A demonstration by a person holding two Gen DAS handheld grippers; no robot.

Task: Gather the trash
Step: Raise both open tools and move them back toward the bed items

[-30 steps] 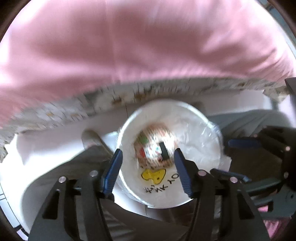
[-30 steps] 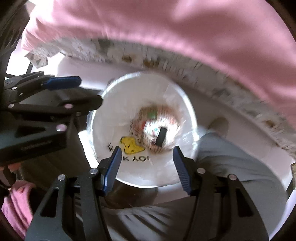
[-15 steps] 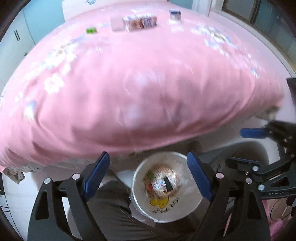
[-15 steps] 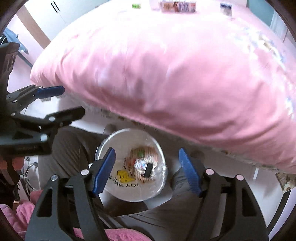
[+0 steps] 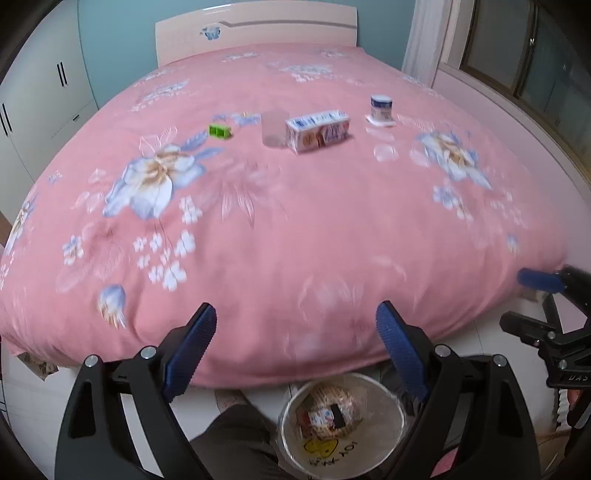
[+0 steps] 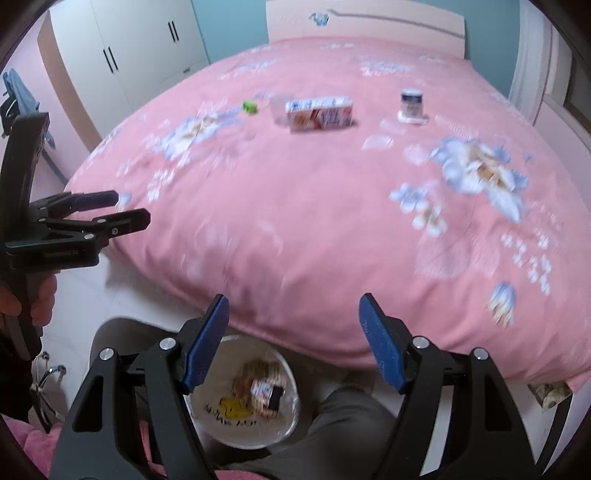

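A white trash bin (image 5: pixel 343 428) with a clear liner stands on the floor at the bed's foot and holds crumpled packaging (image 5: pixel 328 410); it also shows in the right wrist view (image 6: pixel 243 398). On the pink bed lie a carton (image 5: pixel 317 130) (image 6: pixel 319 113), a clear plastic cup (image 5: pixel 274 127), a small green box (image 5: pixel 219 131) (image 6: pixel 250 107) and a white jar (image 5: pixel 381 107) (image 6: pixel 412 103). My left gripper (image 5: pixel 295 328) is open and empty above the bin. My right gripper (image 6: pixel 293 321) is open and empty beside it.
The pink floral bed (image 5: pixel 295 221) fills the view ahead, with a headboard (image 5: pixel 255 33) at the far end. White wardrobes (image 6: pixel 125 48) stand to the left and a window (image 5: pixel 524 66) to the right. A person's legs (image 6: pixel 332 432) flank the bin.
Both grippers have risen and tilted up from the bin, their jaws opening wider. The bed top and the items on it have come into view.
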